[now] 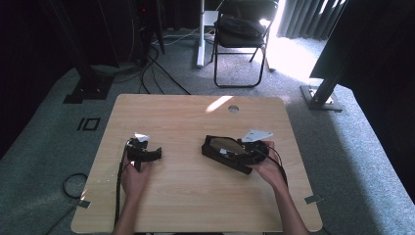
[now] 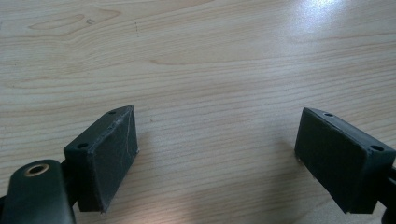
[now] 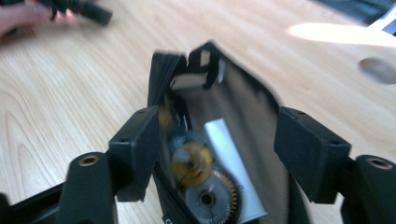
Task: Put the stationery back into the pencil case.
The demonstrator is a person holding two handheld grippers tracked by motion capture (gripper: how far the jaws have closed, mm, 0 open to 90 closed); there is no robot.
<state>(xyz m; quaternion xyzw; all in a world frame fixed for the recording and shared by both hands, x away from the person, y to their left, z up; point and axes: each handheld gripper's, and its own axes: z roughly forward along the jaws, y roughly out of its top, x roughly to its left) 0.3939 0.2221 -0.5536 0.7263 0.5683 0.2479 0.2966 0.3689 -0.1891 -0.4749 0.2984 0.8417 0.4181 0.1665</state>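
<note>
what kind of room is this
Probably a lab or studio set up for recording: a wooden table on grey carpet, cables trailing across the floor, dark frame posts, and a folding chair.

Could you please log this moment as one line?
left gripper: open, over bare table | right gripper: open, straddling open black pouch | pouch contents: gears, white piece

Black pouch [image 1: 222, 152], unzipped and lying open right of the table's centre, containing gears [image 3: 198, 168] and a white bar [image 3: 231, 163].
</note>
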